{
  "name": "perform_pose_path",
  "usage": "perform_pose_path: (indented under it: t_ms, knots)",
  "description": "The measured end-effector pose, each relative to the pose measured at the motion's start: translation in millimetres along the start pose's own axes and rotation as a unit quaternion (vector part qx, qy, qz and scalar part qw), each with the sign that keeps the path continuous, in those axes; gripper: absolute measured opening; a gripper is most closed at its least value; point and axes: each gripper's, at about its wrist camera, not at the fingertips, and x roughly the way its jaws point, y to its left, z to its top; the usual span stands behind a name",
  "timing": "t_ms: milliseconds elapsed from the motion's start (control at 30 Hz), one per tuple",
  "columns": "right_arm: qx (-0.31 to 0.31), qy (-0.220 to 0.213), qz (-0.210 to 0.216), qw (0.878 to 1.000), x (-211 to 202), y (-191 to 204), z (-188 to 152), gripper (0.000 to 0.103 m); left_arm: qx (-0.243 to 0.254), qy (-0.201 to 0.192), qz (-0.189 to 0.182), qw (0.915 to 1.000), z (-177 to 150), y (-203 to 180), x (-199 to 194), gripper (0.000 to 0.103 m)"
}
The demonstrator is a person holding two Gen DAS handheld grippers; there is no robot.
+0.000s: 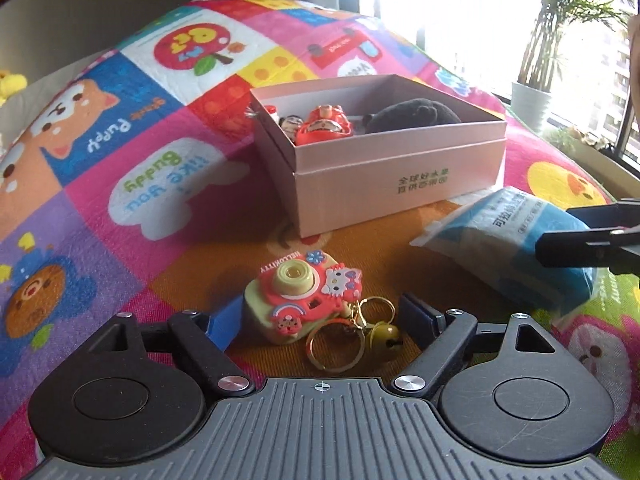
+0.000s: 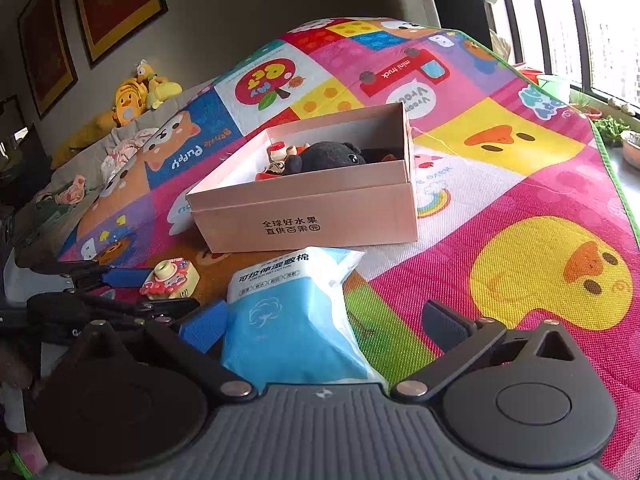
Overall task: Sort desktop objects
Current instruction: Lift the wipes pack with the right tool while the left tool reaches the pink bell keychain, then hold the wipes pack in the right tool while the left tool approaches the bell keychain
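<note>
"HELLOKITTY" toy camera keychain [image 1: 304,300]; beyond, pink box [image 1: 400,176] printed "全球好水果".

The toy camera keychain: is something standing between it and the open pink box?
Nothing visible. The toy camera keychain lies between the left gripper's open jaws, and only bare mat separates it from the pink box.

Daylight floods in from the windows [image 1: 460,12], blown out to white glare. Mat [image 1: 120,152] bright, colours vivid. Soft shadow beside the pink box [image 2: 312,216]. Strong fisheye bending at the edges; wall frames [image 2: 116,4] dim, slightly soft.
</note>
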Motion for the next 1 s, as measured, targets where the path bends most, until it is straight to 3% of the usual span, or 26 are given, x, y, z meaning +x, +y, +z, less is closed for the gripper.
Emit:
perform_pose_path:
  t_ms: [67,333,367,533,767,867,1000]
  knots:
    - [0.0,0.0,0.0,1.0,0,0,0,0.103,-0.003,0.002,0.027,0.9996,-2,0,-3,0.096]
    - [0.0,-0.001,-0.001,1.0,-1,0,0,0.103,0.004,0.002,0.113,0.9936,-18,21,-27,0.096]
    - [0.0,-0.001,-0.001,1.0,-1,0,0,0.103,-0.005,0.002,0.111,0.9938,-19,26,-30,0.095]
    - [0.0,-0.001,-0.001,1.0,-1,0,0,0.103,-0.049,0.008,0.038,0.998,-16,30,-32,0.087]
    - [0.001,0.0,-0.002,1.0,-1,-1,1,0.103,-0.034,0.001,0.03,0.999,-9,7,-18,0.053]
    - [0.003,0.0,-0.001,1.0,0,-2,2,0.103,-0.011,0.004,0.031,0.9995,-13,1,-28,0.028]
    - [0.003,0.0,-0.001,1.0,-1,-1,1,0.103,-0.015,0.018,0.004,0.9997,-28,2,-49,0.024]
